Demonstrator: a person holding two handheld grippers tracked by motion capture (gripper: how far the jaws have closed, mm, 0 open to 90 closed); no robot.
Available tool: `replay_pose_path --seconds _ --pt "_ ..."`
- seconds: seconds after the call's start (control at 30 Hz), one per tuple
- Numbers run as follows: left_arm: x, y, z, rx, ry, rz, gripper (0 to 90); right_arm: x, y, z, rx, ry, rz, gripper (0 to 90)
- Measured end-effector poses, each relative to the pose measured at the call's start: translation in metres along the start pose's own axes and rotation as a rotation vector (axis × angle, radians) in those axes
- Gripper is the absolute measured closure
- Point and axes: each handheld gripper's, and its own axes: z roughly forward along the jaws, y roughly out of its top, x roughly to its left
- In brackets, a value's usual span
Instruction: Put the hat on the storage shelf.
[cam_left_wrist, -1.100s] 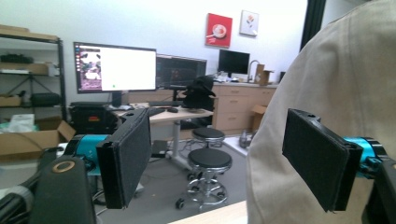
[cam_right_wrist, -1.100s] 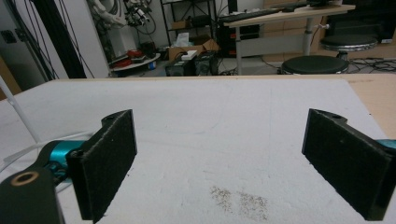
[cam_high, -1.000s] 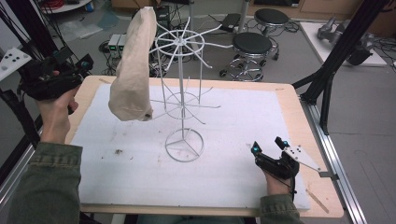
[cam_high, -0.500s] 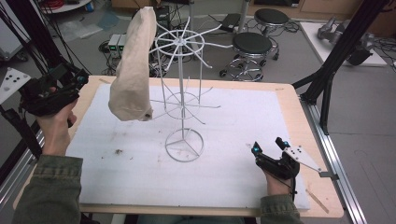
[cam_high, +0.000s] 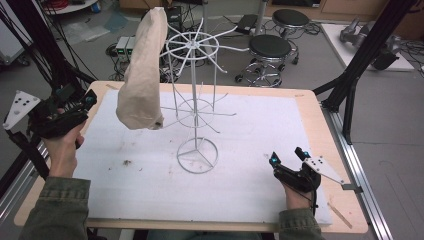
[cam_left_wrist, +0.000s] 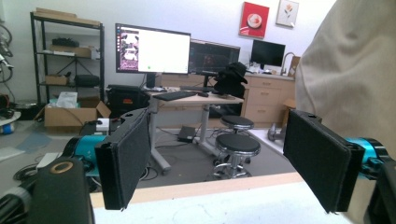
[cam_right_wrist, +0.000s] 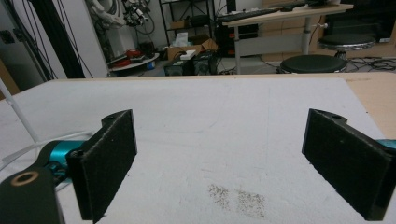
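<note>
Beside the table's (cam_high: 320, 107) left edge, the left gripper (cam_high: 75, 102) has sunk lower, released; right gripper (cam_high: 287, 157) unmoved, released.

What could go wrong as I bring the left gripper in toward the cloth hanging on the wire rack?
1. The beige cloth hangs from one outer arm of the white wire rack; a sideways pull could tip the light, narrow-based rack.
2. Thin spokes jut out right beside the cloth's lower end, so the open left gripper may snag wire instead of fabric.
3. The right gripper rests far off, not bracing the rack.
</note>
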Motion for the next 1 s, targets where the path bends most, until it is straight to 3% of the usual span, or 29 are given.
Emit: replay_pose_path --seconds 0.53,0.8,1.0 --pt "-0.001 -0.048 -0.013 0.059 0.025 0.004 23.9 0.000 0.000 0.000 -0.001 0.000 0.001 9.3" --pt "0.003 -0.077 -0.020 0.075 0.086 -0.019 25.1 0.000 0.000 0.000 0.001 0.002 -0.001 9.3" --pt "0.004 -0.099 -0.029 0.088 0.105 0.002 24.3 0.000 -0.001 0.001 0.010 0.003 -0.002 9.3"
